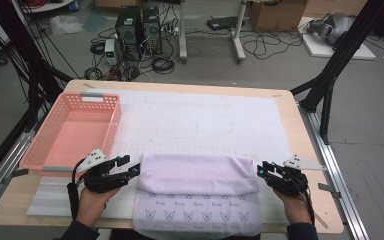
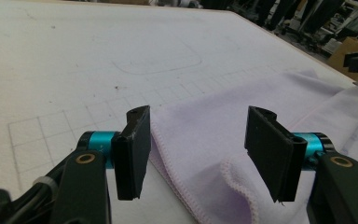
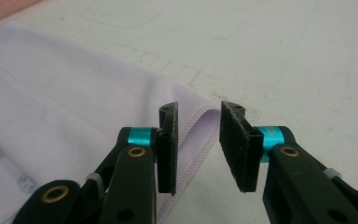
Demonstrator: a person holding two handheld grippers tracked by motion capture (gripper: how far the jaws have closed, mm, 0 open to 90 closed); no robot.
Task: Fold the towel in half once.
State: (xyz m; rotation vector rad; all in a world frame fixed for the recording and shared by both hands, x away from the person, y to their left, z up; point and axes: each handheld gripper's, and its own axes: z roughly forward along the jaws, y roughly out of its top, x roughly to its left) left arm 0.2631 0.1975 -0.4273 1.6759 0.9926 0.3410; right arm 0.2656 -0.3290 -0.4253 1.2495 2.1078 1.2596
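A lilac towel (image 1: 200, 187) lies on the near half of a wooden tabletop (image 1: 307, 150) covered by a white gridded mat (image 1: 205, 120), its far part folded back over itself so that a plain upper layer covers most of a lower layer printed with small dog faces. A person's hands hold one gripper at each end of the fold. The left gripper (image 1: 130, 167) sits at the towel's left edge with its jaws standing well apart; in the left gripper view (image 2: 198, 149) a stitched, slightly curled hem lies between the jaws, but the pads do not press on it. The right gripper (image 1: 263, 169) sits at the right edge; in the right gripper view (image 3: 198, 140) its jaws stand a little apart, astride the corner's hem without pinching it. The towel looks thin, soft and light, so it would likely drape and sag when lifted and slip from a shallow pinch; the stitched corners or the folded edge, taken at both ends together, seem the surest places to hold. At the tabletop's far left stands a pink plastic basket (image 1: 107, 122) with latticed walls, and nothing lies inside it.
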